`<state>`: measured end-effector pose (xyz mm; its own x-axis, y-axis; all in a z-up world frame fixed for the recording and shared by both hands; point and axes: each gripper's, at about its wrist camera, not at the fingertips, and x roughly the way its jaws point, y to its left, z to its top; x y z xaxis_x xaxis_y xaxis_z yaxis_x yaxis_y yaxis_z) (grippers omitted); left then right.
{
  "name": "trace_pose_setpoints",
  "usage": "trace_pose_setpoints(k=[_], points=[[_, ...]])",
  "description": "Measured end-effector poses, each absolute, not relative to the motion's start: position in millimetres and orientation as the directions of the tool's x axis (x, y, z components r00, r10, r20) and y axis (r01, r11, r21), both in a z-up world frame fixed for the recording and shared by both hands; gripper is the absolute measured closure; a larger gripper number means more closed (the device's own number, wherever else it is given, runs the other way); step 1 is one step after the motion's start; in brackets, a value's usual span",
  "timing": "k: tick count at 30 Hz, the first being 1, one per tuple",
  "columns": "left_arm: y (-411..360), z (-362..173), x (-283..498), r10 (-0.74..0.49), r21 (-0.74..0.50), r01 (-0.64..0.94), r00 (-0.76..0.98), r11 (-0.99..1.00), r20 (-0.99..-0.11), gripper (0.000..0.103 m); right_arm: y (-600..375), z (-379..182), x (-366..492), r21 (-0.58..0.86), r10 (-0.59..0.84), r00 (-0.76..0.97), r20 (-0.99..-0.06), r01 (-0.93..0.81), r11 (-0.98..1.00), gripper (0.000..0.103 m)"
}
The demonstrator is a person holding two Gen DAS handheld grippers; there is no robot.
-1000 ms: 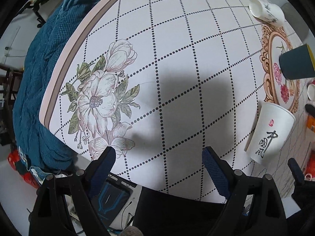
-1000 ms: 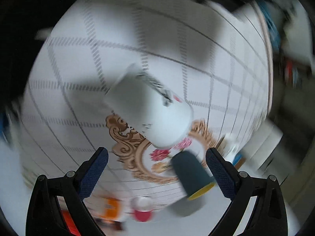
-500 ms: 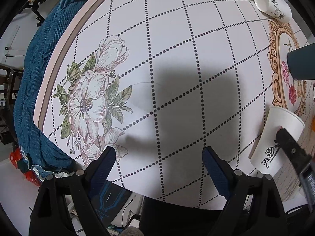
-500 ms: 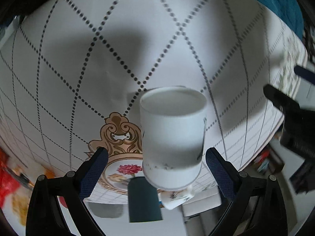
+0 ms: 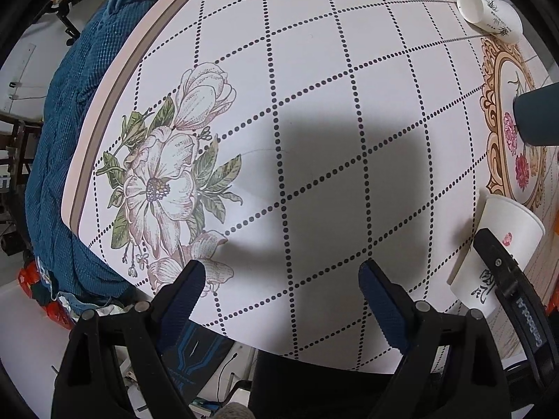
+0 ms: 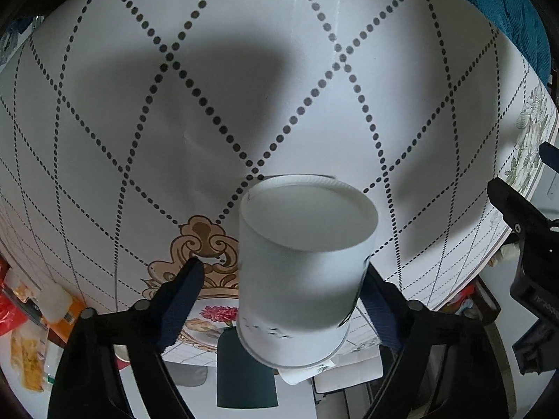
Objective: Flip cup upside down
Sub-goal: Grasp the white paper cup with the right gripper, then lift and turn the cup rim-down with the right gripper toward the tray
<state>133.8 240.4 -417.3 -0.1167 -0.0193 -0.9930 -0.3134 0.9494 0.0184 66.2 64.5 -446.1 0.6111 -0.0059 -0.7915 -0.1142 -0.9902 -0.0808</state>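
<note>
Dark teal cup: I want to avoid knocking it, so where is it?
Left wrist view: dark teal cup at the far right edge, on the gold-framed medallion, beyond the white paper cup.

Right gripper closes in around the paper cup

We have brought our right gripper (image 6: pixel 283 279) forward until the white paper cup (image 6: pixel 300 272) fills the space between its fingers (image 6: pixel 181 293); a second ago it swung blurred above the table (image 6: pixel 139 70). In our left view, its black finger now overlaps the cup (image 5: pixel 496 244).
</note>
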Motion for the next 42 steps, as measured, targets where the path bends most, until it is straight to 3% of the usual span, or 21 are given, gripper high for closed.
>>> trace_pose_setpoints(k=[6,14,23,33,42], points=[[241,-416,143,-0.017,0.018,-0.3,-0.117,0.954,-0.993,0.013,70,-448,73,-0.08,-0.03,0.609,-0.793,-0.153,-0.985,0.035],[238,-415,150,-0.015,0.021,-0.297,-0.12,0.955,-0.993,0.013,89,-449,89,-0.085,-0.1,0.581,-0.808,-0.283,-0.955,0.037],[249,-405,163,-0.005,0.026,-0.286,-0.109,0.958,-0.994,0.013,124,-434,123,-0.104,-0.256,0.497,-0.829,-0.588,-0.802,0.037],[249,-393,186,0.004,0.027,-0.249,-0.091,0.968,-0.996,0.013,140,-425,185,-0.041,-0.469,0.225,-0.854,-0.928,-0.371,0.037],[229,-384,204,0.013,0.03,-0.203,-0.085,0.979,-0.996,0.013,124,-420,258,0.059,-0.478,-0.137,-0.867,-0.983,0.175,0.037]])
